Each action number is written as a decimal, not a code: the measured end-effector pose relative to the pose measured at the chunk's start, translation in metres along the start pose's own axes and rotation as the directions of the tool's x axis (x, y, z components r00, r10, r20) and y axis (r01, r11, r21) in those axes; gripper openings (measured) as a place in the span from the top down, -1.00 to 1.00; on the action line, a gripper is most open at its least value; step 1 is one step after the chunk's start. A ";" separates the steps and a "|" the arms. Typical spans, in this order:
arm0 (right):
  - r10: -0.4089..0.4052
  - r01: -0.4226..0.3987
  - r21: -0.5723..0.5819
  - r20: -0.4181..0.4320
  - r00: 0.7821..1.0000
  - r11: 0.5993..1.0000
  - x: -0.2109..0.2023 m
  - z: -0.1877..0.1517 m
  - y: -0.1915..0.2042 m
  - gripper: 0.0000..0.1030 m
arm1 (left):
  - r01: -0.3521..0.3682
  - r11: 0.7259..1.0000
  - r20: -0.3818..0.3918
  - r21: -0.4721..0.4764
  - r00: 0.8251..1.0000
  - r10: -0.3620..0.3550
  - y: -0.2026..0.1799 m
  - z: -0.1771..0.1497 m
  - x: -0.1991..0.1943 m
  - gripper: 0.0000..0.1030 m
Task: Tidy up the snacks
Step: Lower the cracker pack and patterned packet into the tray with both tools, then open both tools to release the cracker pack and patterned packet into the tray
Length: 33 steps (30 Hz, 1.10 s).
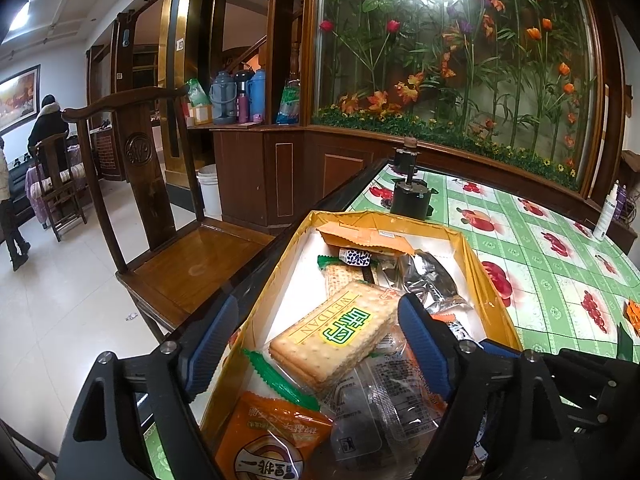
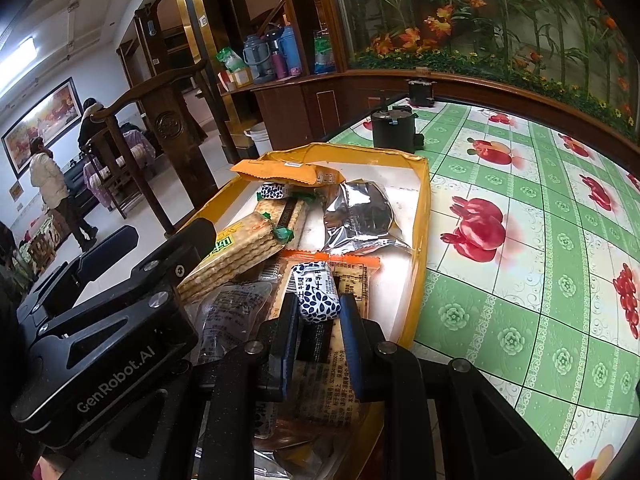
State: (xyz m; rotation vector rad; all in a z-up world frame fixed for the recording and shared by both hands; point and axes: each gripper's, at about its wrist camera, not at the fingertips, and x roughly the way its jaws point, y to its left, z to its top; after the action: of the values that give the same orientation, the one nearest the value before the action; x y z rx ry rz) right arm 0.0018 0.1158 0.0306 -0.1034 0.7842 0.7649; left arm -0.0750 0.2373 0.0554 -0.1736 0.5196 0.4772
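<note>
Across the right half of both views runs your work surface, a table under a green-checked oilcloth (image 2: 520, 240) printed with red fruit, with a dark canister (image 2: 393, 128) standing at its far end. Beyond it, along the top of the frame, a glass panel backs a display of artificial flowers (image 1: 460, 60). At left you have a dark wooden chair (image 1: 160, 216) on pale floor tiles, thermos flasks (image 1: 240, 96) on a cabinet ledge, and two people standing in the far upper left.

At the table's left edge sits the yellow-walled snack box (image 1: 496, 280), its long axis running away from you toward the canister. Inside, the cracker pack (image 1: 340, 332) lies flat and tilted, its long axis going from lower left to upper right in the left wrist view. A silver foil pouch (image 2: 360, 212) rests further back, and an orange packet (image 2: 280, 170) leans at the far wall.

Your left gripper (image 1: 316, 350) stands wide open astride the cracker pack, pads clear of it. Your right gripper (image 2: 320, 320) is closed on a small blue-and-white patterned candy (image 2: 318, 298), which points away from you up the frame.
</note>
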 end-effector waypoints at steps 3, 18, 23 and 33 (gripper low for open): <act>0.002 -0.002 -0.006 0.000 1.000 1.000 -0.001 -0.001 -0.001 0.54 | 0.000 1.000 0.001 -0.001 1.000 0.000 -0.001 0.000 -0.001 -0.61; -0.002 0.002 -0.024 0.003 1.000 1.000 -0.004 -0.004 -0.003 0.34 | 0.000 1.000 0.008 0.001 1.000 0.000 -0.002 0.002 -0.003 -0.79; -0.010 0.010 -0.042 0.008 1.000 0.999 -0.006 -0.005 -0.001 0.34 | -0.002 1.000 0.008 0.002 1.000 0.002 -0.002 0.003 -0.005 -0.83; -0.014 0.015 -0.055 0.014 1.000 0.998 -0.011 -0.008 0.000 0.34 | -0.009 1.000 0.014 0.009 1.000 0.008 -0.002 0.007 -0.006 -0.92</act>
State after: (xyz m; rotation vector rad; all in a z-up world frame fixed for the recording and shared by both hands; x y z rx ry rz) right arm -0.0080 0.1060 0.0320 -0.1534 0.7487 0.7734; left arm -0.0760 0.2353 0.0642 -0.1592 0.5093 0.4839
